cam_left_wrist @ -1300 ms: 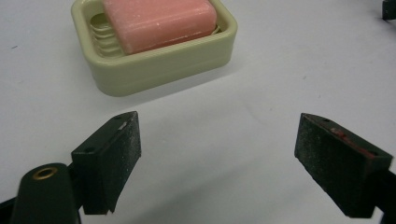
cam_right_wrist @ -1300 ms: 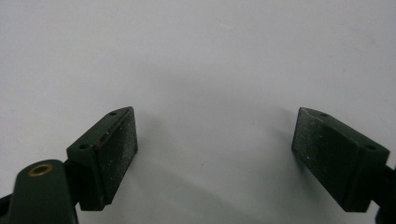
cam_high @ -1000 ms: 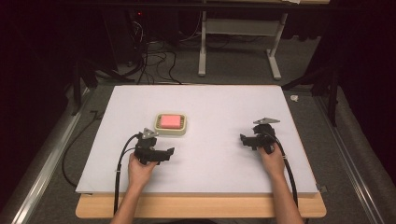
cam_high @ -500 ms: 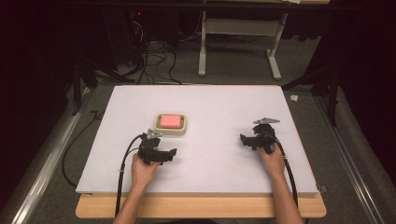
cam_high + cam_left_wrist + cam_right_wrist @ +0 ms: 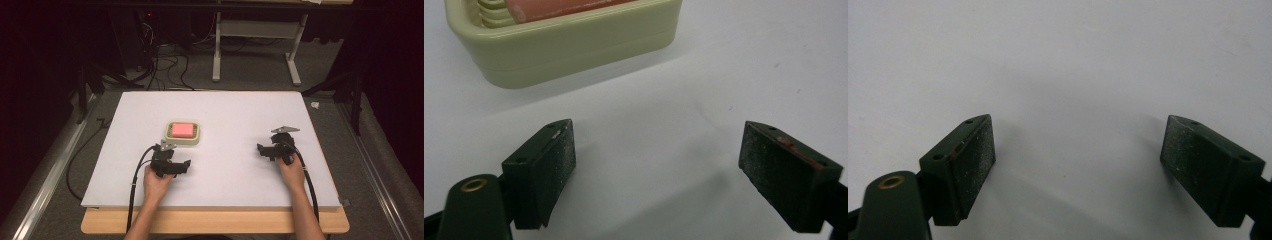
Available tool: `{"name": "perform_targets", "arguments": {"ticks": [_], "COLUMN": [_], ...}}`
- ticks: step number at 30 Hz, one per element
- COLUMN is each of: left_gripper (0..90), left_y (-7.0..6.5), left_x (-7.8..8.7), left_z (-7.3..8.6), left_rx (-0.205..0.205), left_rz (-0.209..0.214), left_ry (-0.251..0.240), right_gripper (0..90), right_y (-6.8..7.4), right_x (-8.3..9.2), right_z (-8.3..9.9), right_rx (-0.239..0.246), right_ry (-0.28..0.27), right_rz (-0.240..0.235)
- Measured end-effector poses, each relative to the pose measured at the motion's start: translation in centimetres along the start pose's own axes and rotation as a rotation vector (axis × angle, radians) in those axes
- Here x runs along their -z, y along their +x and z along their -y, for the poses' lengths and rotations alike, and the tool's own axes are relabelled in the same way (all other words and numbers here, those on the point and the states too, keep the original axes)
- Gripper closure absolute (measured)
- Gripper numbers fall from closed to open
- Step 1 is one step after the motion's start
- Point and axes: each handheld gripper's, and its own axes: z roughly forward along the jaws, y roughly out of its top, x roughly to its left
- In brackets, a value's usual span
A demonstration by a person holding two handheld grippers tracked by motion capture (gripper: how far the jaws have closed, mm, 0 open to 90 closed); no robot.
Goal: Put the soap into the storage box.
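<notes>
A cream tray (image 5: 183, 140) holding a pink block (image 5: 183, 130) sits on the white board, left of centre. My left gripper (image 5: 169, 159) rests on the board just in front of the tray, open, with nothing between its jaws. In the left gripper view the tray (image 5: 574, 50) lies at the upper left with the pink block (image 5: 569, 6) in it, a short way beyond the open gripper (image 5: 656, 150). My right gripper (image 5: 274, 146) rests at the board's right side, open. In the right gripper view the open gripper (image 5: 1078, 145) has bare white board between its jaws.
The white board (image 5: 225, 110) covers a wooden table (image 5: 215, 225) whose front edge shows below it. Behind the table are a white stand's legs (image 5: 255, 55) and cables on the floor (image 5: 165, 60). Metal rails run along both sides.
My left gripper has shifted slightly to the right in front of the tray. The right gripper has stayed in place.
</notes>
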Motion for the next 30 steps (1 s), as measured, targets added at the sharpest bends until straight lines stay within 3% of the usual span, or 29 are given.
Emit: {"name": "perform_targets", "arguments": {"ticks": [13, 30], "left_gripper": [15.2, 15.2], "left_y": [-0.86, -0.88], "left_x": [-0.59, -0.57], "left_z": [0.26, 0.44], "left_rx": [-0.067, -0.067], "left_rz": [-0.065, -0.068], "left_ry": [-0.008, -0.021], "right_gripper": [14.9, 14.9], "right_y": [0.01, 0.01], "right_x": [0.0, 0.01], "right_z": [0.0, 0.01], "right_rx": [-0.001, 0.0], "right_ry": [0.001, 0.001], "right_rz": [0.0, 0.0]}}
